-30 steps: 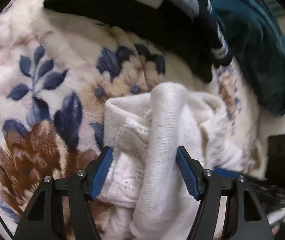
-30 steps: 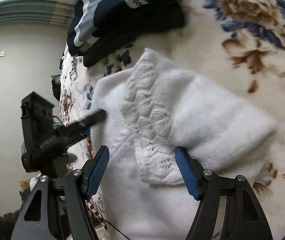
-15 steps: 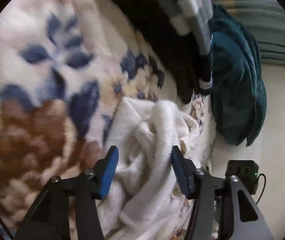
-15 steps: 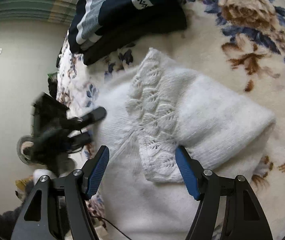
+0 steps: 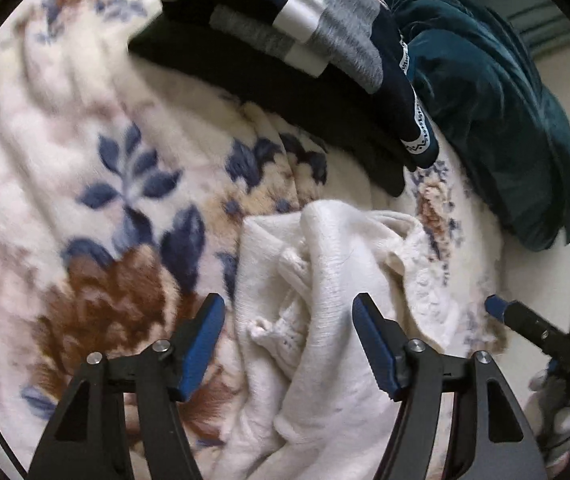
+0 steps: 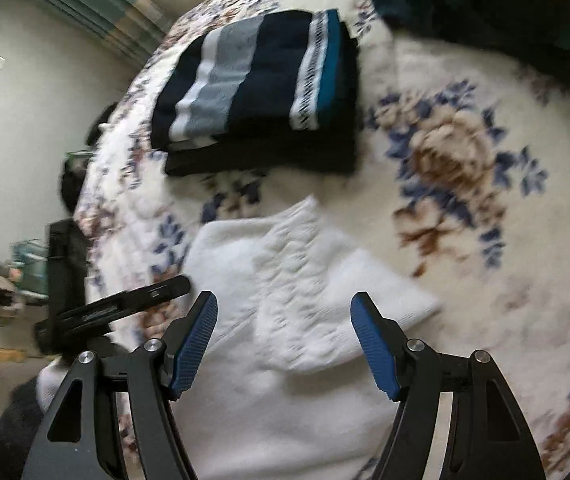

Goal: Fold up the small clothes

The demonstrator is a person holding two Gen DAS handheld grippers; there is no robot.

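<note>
While both our left tongs (image 5: 287, 336) and right tongs (image 6: 284, 334) gape wide, empty, the white knit sweater (image 6: 285, 280) could unfold if snagged

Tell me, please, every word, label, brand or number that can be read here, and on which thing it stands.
No text can be read.
Striped sweater: its white band carries only small dark marks, a pattern or blurred letters; I cannot tell which.
White sweater, flowered blanket, teal cloth: no writing visible.
</note>
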